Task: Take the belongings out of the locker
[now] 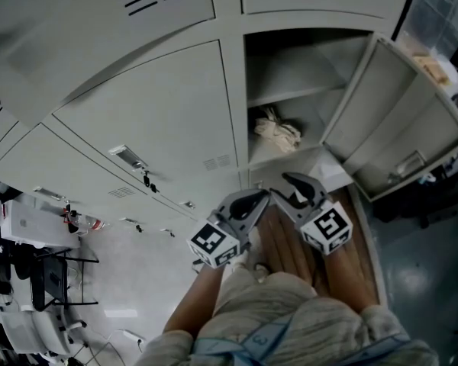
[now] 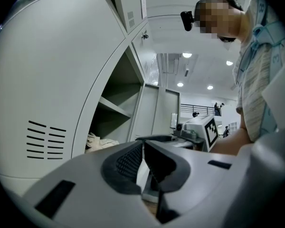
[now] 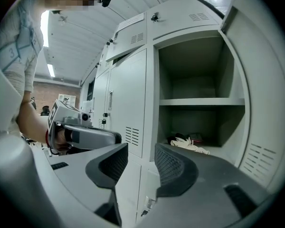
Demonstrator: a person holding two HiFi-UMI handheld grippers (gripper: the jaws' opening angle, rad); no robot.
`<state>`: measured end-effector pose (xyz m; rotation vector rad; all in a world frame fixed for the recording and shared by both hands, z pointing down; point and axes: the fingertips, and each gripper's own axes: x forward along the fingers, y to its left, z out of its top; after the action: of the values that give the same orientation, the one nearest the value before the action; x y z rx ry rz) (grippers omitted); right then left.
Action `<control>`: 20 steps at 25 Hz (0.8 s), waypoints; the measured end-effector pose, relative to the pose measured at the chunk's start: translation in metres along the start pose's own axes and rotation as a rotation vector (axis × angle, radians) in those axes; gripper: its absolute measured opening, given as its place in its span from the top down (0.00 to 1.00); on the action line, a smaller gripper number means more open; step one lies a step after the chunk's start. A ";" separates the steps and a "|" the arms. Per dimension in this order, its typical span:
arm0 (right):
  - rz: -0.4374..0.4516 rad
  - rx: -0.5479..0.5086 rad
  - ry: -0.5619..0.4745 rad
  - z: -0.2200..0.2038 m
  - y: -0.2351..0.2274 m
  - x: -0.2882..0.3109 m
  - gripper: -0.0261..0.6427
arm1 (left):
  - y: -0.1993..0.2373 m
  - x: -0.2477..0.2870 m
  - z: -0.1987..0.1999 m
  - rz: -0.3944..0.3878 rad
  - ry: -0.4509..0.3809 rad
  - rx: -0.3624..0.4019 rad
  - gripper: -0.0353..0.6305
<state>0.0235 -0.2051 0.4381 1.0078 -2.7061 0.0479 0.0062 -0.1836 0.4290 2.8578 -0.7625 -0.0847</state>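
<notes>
The locker point(image 1: 290, 67) stood open, its door point(image 1: 401, 120) swung out to the right. Below the shelf point(image 1: 298, 94), the belongings point(image 1: 277, 134), seemingly a pale crumpled cloth, lay on the lower compartment's floor near its left wall. That put them ahead of the right gripper point(image 1: 294, 183) and slightly to its right, so it looked the better placed. Its jaws stood half apart, empty. The left gripper point(image 1: 261, 198), just beside it, had its jaws together on nothing.

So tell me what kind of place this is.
Probably a locker area in a big indoor hall: a row of grey metal lockers with vented doors, one open locker holding a shelf and a pale cloth, and ceiling lights beyond.
</notes>
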 end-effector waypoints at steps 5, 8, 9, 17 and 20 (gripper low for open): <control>-0.042 -0.020 0.028 -0.004 -0.014 0.002 0.68 | 0.003 -0.002 -0.002 0.001 0.000 -0.013 0.94; -0.065 -0.052 0.065 -0.007 -0.023 0.005 0.64 | 0.003 -0.001 -0.002 -0.002 -0.003 -0.018 0.94; -0.072 -0.065 0.077 -0.008 -0.025 0.006 0.64 | 0.003 -0.001 -0.002 -0.002 -0.003 -0.018 0.94; -0.110 -0.112 0.128 -0.016 -0.043 0.022 0.64 | 0.010 0.000 -0.003 0.000 -0.002 -0.020 0.94; -0.129 -0.110 0.127 -0.016 -0.051 0.026 0.61 | 0.013 0.000 -0.003 0.002 -0.006 -0.017 0.94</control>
<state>0.0418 -0.2587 0.4570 1.1052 -2.4954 -0.0580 0.0005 -0.1940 0.4342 2.8420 -0.7616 -0.0991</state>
